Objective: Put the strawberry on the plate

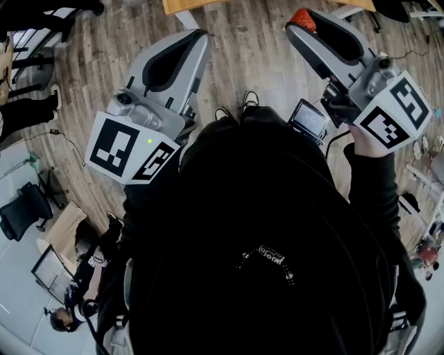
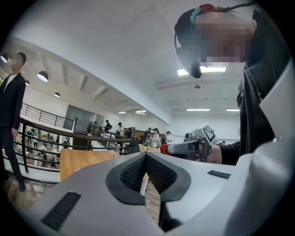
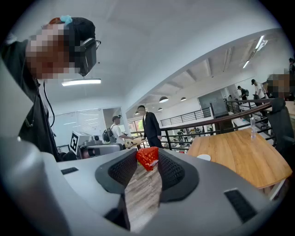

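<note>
Right gripper view: right hand-held gripper clenched on strawberry, over floor. Left hand-held gripper clenched, empty. Head view: worktop cut off at top edge; clothing print unreadable.

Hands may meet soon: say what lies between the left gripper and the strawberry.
Nothing; the head view shows only bare floor between the left gripper and the strawberry in the right gripper's jaws.

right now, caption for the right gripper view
Right hand-held gripper pinching a red strawberry at its jaw tips, wooden table beyond.
</note>
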The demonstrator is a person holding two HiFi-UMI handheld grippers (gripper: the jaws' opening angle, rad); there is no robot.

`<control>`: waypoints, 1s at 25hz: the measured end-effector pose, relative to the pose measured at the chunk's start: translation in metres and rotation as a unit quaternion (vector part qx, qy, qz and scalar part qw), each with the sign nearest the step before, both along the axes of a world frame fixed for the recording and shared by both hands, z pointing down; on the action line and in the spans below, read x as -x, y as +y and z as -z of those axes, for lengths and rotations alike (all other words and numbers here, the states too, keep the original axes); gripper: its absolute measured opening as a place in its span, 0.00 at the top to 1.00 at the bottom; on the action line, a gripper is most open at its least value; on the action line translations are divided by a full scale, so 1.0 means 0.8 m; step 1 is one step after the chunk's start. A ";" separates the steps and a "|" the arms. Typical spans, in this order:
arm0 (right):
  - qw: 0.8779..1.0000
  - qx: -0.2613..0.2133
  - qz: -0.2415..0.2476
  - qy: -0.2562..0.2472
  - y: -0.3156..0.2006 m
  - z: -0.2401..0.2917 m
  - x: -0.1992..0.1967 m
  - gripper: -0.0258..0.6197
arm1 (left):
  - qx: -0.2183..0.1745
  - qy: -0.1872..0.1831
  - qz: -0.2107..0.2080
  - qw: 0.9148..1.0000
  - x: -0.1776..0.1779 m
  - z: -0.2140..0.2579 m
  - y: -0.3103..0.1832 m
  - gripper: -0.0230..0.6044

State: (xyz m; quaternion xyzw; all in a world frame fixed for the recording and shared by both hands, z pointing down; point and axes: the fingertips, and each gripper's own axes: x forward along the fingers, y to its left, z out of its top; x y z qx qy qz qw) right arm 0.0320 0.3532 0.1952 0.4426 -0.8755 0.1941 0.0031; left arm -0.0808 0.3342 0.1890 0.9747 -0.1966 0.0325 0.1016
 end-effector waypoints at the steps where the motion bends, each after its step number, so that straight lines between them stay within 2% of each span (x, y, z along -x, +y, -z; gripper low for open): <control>1: 1.000 -0.004 0.001 -0.001 -0.003 0.005 0.003 0.72 | -0.004 0.000 -0.001 1.000 -0.002 0.005 -0.002 0.97; 8: 0.999 -0.028 0.014 0.013 -0.026 0.037 0.024 0.72 | -0.020 0.013 -0.007 1.000 0.008 0.031 -0.008 0.97; 18: 0.999 -0.040 -0.003 -0.005 -0.032 0.027 -0.035 0.72 | -0.030 0.009 -0.008 0.999 -0.061 0.015 -0.023 0.97; 25: 0.999 -0.036 -0.019 -0.022 -0.029 0.046 -0.090 0.72 | -0.023 0.016 -0.032 0.999 -0.127 0.033 -0.027 0.97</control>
